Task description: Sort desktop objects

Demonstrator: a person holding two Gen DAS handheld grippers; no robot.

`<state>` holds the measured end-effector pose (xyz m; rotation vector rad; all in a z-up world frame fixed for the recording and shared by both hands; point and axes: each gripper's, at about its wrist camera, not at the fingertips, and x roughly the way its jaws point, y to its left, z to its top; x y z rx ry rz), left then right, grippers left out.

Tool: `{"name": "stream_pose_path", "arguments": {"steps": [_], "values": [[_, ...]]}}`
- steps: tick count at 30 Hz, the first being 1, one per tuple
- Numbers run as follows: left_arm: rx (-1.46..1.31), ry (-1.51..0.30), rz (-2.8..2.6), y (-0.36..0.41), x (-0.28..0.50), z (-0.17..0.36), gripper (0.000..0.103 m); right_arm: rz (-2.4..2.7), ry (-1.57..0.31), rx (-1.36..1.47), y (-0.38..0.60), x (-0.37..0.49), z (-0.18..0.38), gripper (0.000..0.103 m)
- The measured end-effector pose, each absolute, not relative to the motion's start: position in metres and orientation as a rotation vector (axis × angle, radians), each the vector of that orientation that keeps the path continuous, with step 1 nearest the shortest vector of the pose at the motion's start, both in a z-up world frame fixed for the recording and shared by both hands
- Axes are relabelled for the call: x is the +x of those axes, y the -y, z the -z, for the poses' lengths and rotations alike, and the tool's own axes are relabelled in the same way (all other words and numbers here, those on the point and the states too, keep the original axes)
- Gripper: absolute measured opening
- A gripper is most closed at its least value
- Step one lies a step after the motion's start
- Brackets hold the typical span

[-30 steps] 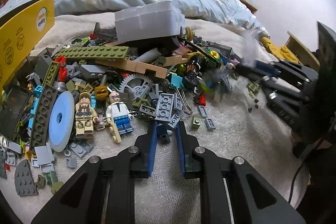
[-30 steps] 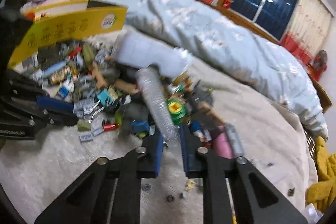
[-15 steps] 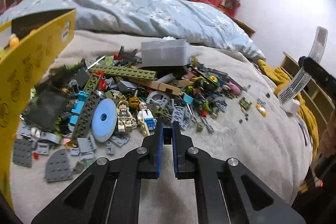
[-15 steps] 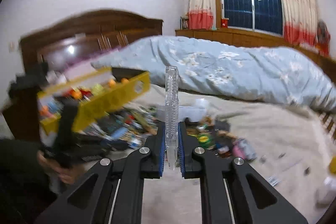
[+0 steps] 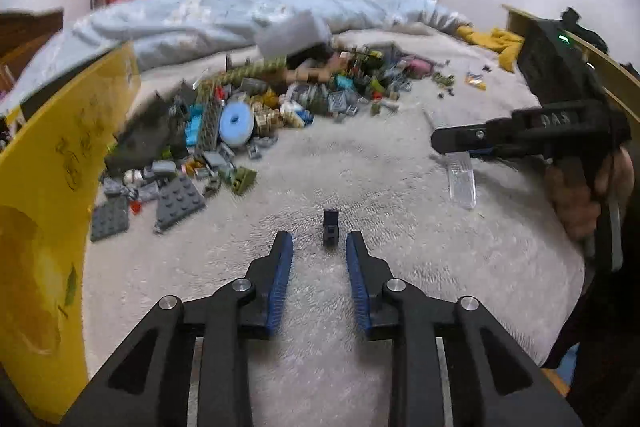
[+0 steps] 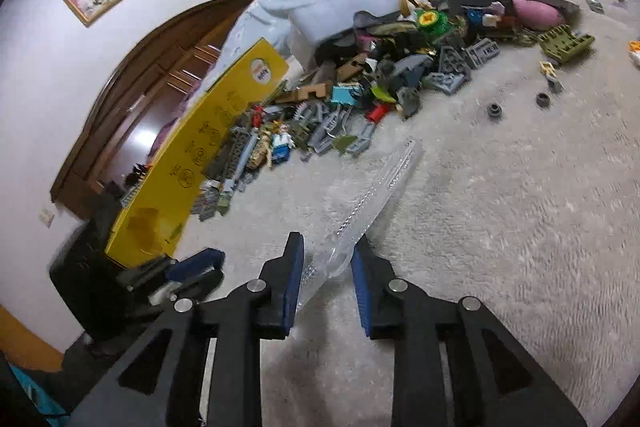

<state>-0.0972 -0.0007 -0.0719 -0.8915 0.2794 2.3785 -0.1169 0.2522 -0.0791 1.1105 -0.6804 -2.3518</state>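
Observation:
A heap of toy bricks (image 5: 280, 99) lies on the beige blanket (image 5: 360, 167), with two minifigures (image 6: 274, 143) at its near edge. My left gripper (image 5: 318, 235) has its jaws opening. A small dark blue brick (image 5: 331, 227) lies loose on the blanket just past its fingertips, touching neither pad. My right gripper (image 6: 328, 239) is also opening. A long clear plastic strip (image 6: 368, 199) slants out from between its pads onto the blanket, no longer pinched. The left wrist view shows the right gripper (image 5: 440, 143) at the right, over the clear strip (image 5: 462, 183).
A yellow cardboard box (image 5: 52, 187) stands along the left of the heap. A grey foam block (image 5: 292, 35) and a light blue quilt (image 5: 240, 7) lie behind it. A few stray pieces (image 6: 520, 107) dot the blanket to the right. A hand (image 5: 580, 195) holds the right gripper.
The left gripper drew back from the heap and parted, leaving the dark blue brick on the blanket. The right gripper swung down with the clear strip and its jaws came apart.

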Motion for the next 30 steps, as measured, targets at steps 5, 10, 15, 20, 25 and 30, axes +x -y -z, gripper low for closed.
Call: {"name": "stream_pose_path", "arguments": {"steps": [5,10,15,20,25,30], "values": [[-0.894,-0.206,-2.412,-0.003,-0.100,0.059,0.034,2.337,0.677,1.098,-0.250,-0.114,0.076,0.035],[-0.782,-0.269,-2.434,-0.045,-0.113,0.031,0.034,2.352,0.709,1.087,-0.252,-0.108,0.079,0.025],[-0.753,-0.285,-2.390,-0.097,-0.143,0.016,0.034,2.453,0.785,1.075,-0.272,-0.093,0.073,0.017],[-0.786,-0.281,-2.234,-0.152,-0.208,0.013,0.034,2.418,0.938,1.102,-0.304,-0.089,0.080,0.016],[-0.923,-0.794,-2.152,-0.221,-0.272,0.041,0.038,2.387,0.931,1.119,-0.304,-0.089,0.083,0.016],[-0.953,-0.867,-2.021,-0.237,-0.279,0.025,0.038,2.348,0.949,1.131,-0.304,-0.090,0.087,0.016]]}}
